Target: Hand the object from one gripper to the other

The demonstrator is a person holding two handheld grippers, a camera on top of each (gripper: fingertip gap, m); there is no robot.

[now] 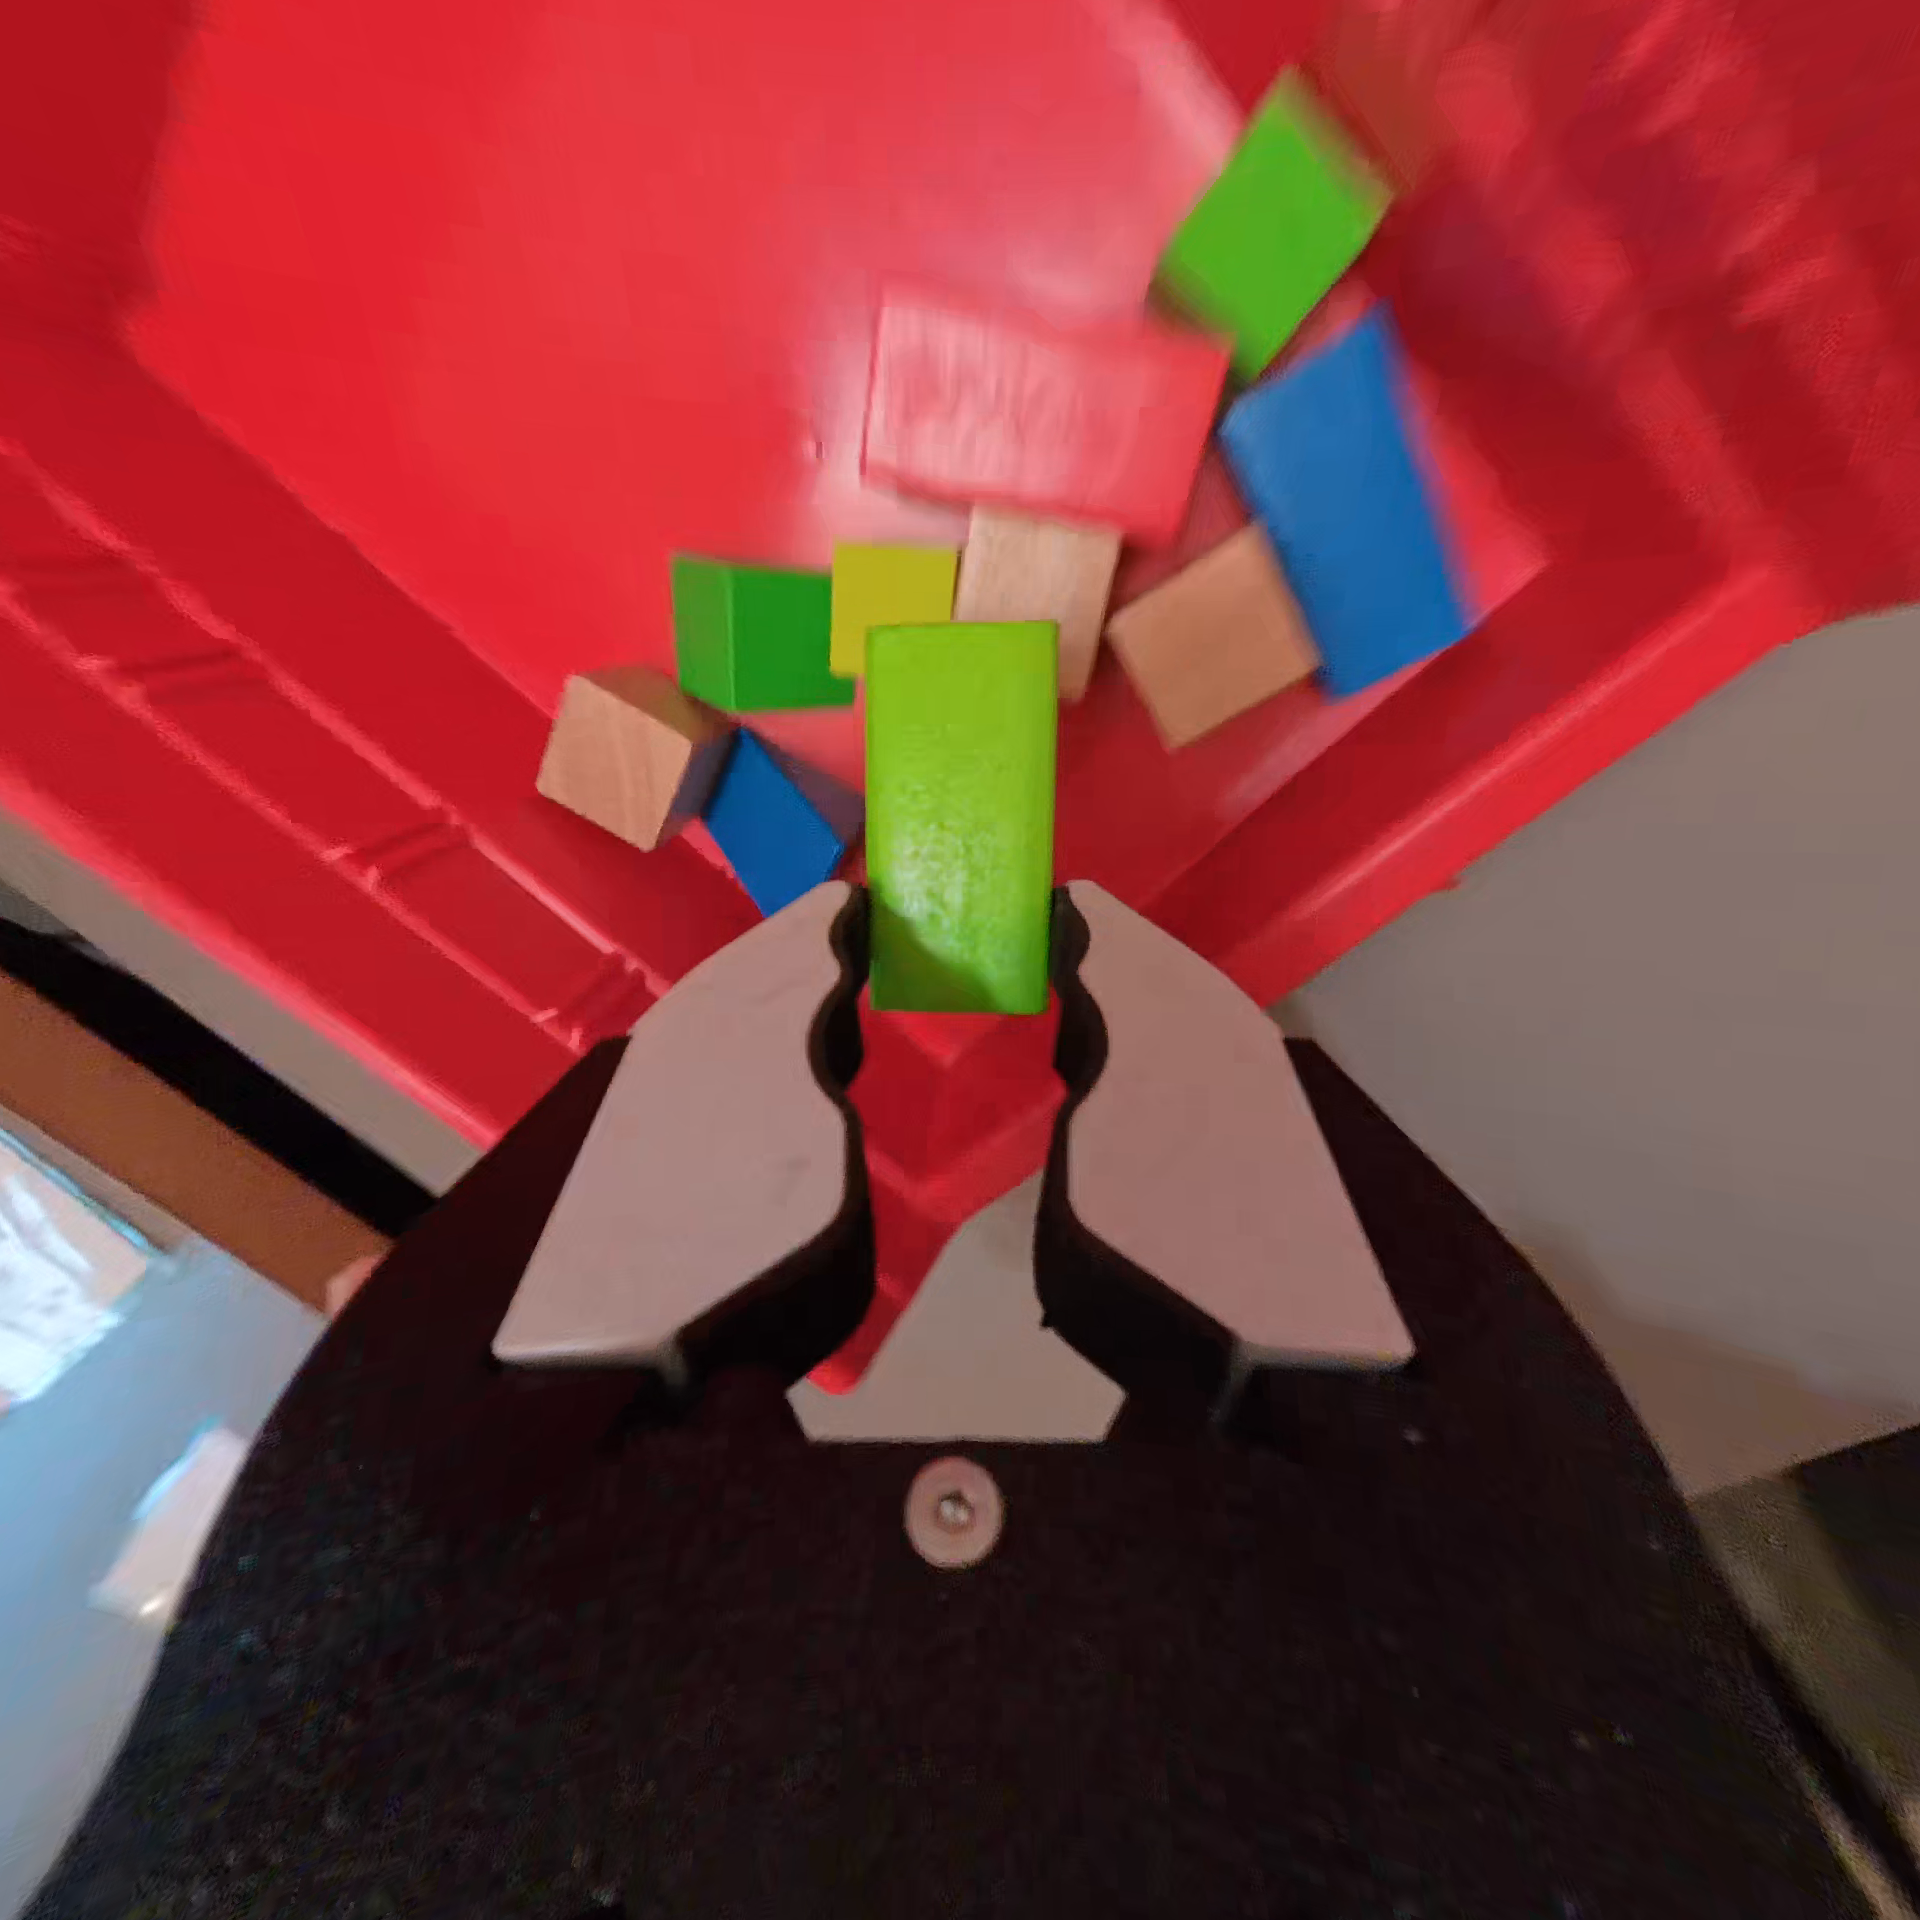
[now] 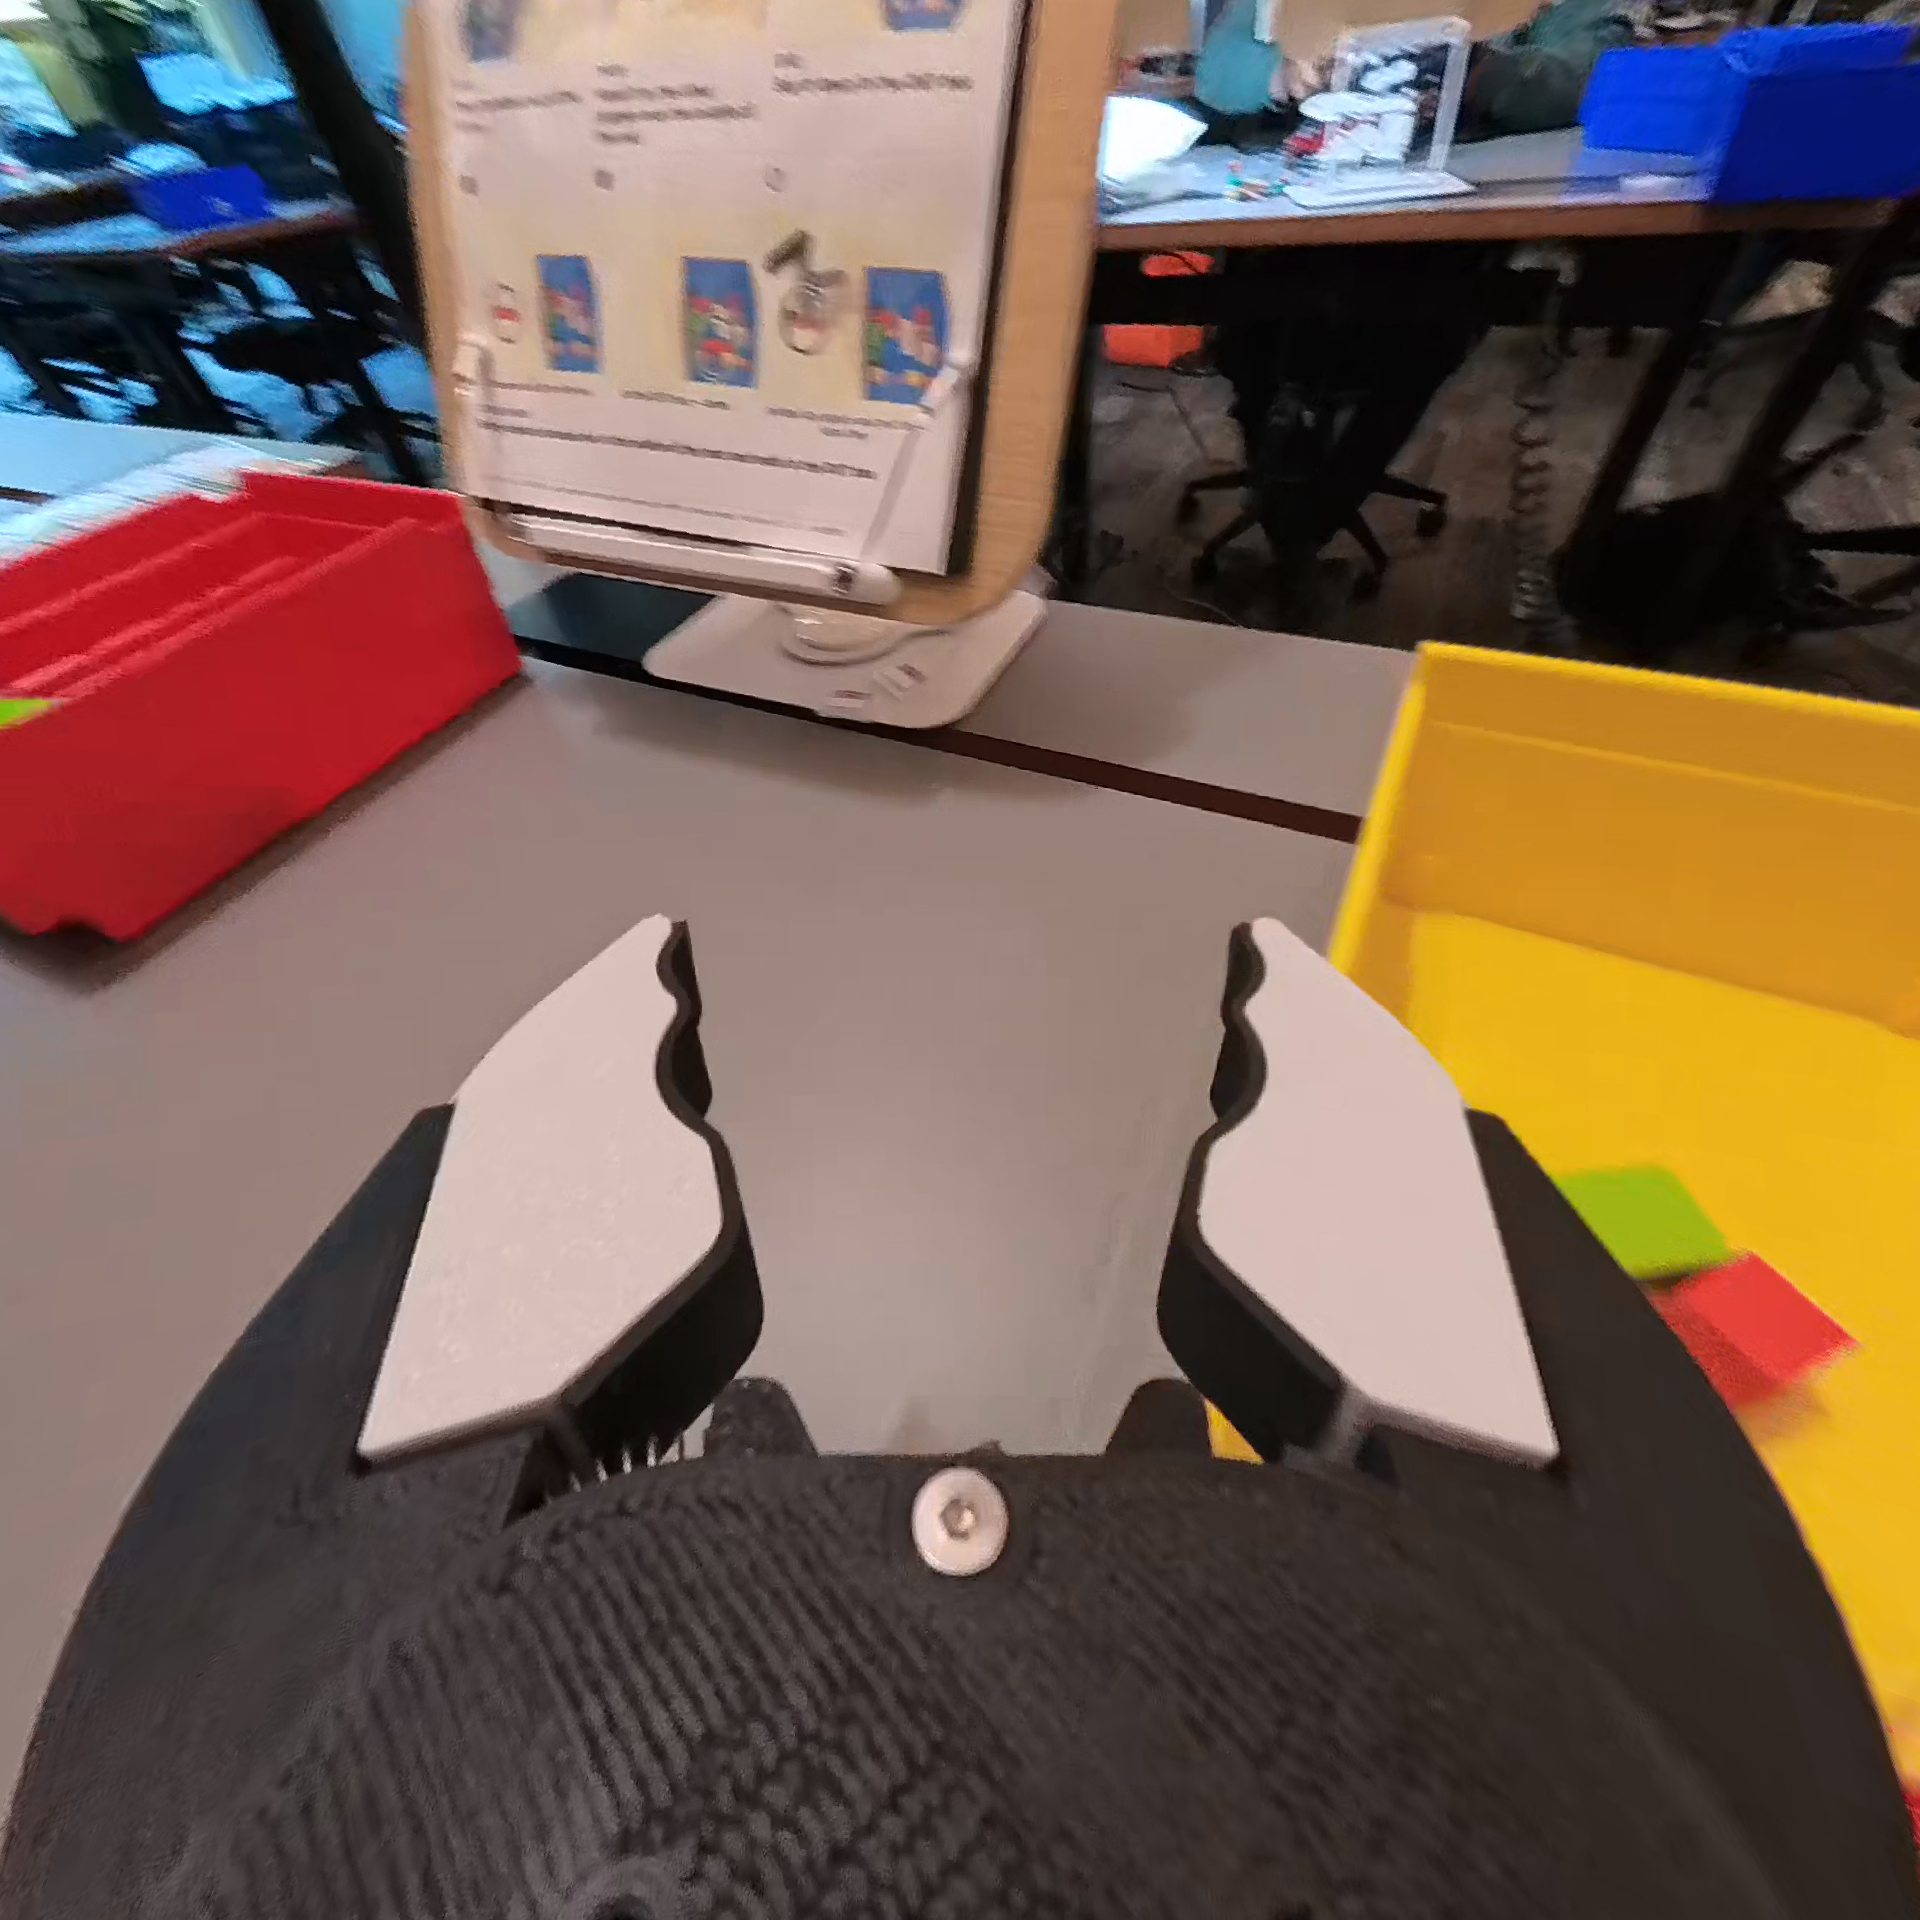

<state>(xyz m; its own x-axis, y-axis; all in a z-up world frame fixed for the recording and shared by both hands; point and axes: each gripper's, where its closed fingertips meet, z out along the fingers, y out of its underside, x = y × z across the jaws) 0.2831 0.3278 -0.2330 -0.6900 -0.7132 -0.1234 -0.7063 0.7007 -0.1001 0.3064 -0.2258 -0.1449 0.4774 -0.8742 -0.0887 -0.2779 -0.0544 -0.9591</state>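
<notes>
My left gripper (image 1: 958, 940) is shut on a long light green block (image 1: 961, 810), both pads pressed on its near end. It holds the block above the corner of a red bin (image 1: 416, 416) that contains several loose blocks: green, blue, red, yellow and plain wood. My right gripper (image 2: 958, 956) is open and empty over the grey table (image 2: 831, 883), between the red bin (image 2: 239, 707) on the left and a yellow bin (image 2: 1621, 831) on the right. A sliver of light green (image 2: 23, 711) shows at the red bin's left edge.
The yellow bin holds a green block (image 2: 1642, 1226) and a red block (image 2: 1756, 1330). A stand with a printed sheet (image 2: 727, 291) is at the table's far edge. Desks, chairs and blue bins (image 2: 1756, 104) lie beyond. Left tips to right tips: about 55 cm.
</notes>
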